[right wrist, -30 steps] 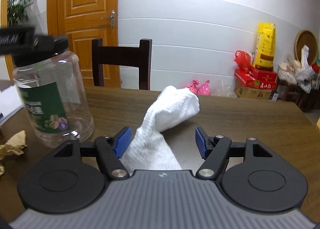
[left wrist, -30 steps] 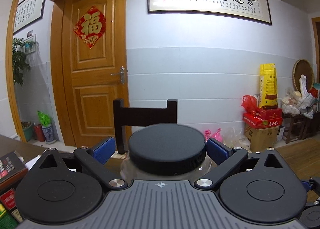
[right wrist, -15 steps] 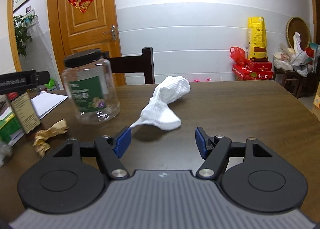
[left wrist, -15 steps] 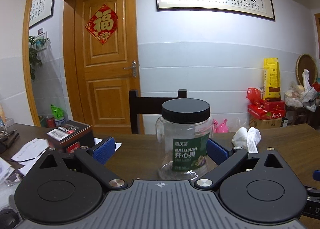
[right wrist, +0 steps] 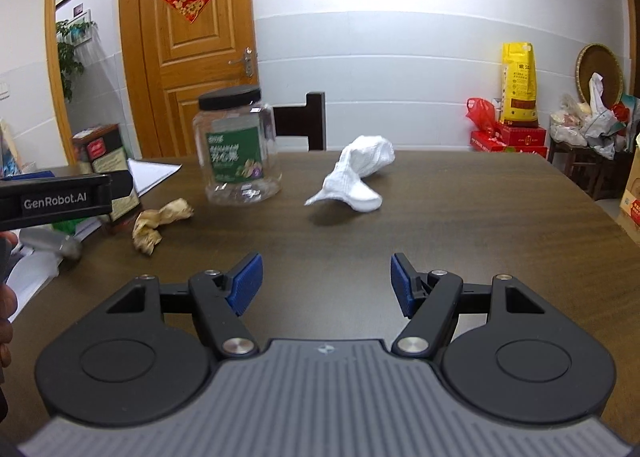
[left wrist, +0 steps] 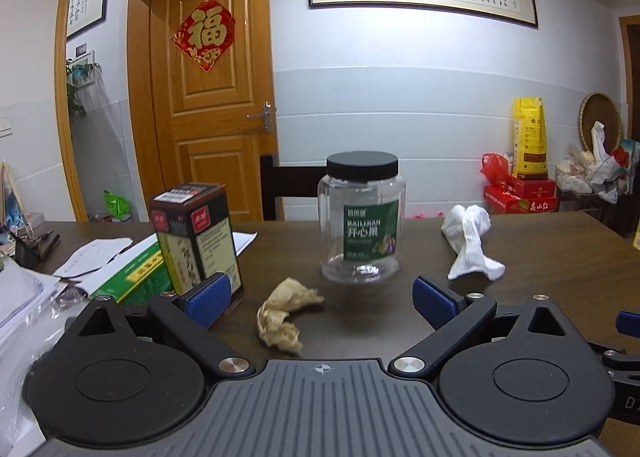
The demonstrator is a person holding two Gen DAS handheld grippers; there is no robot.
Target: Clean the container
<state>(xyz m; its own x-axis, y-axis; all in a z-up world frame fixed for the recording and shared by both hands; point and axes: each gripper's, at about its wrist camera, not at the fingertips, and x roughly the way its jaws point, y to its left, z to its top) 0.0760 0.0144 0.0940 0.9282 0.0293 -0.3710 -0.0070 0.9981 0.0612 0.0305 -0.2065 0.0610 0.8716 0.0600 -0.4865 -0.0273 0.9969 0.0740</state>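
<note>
Both grippers hang back from the table, empty, with the jar standing free.

The left gripper (left wrist: 322, 299) and right gripper (right wrist: 326, 283) each hold their blue fingers spread wide on nothing. The clear jar (left wrist: 361, 223), black lid on, stands upright toward the tabletop's (right wrist: 460, 225) far edge. The white cloth (right wrist: 356, 177) lies just to its right; a crumpled paper (left wrist: 284, 317) sits nearer, beside a dark box (left wrist: 196, 235) on the left.
</note>
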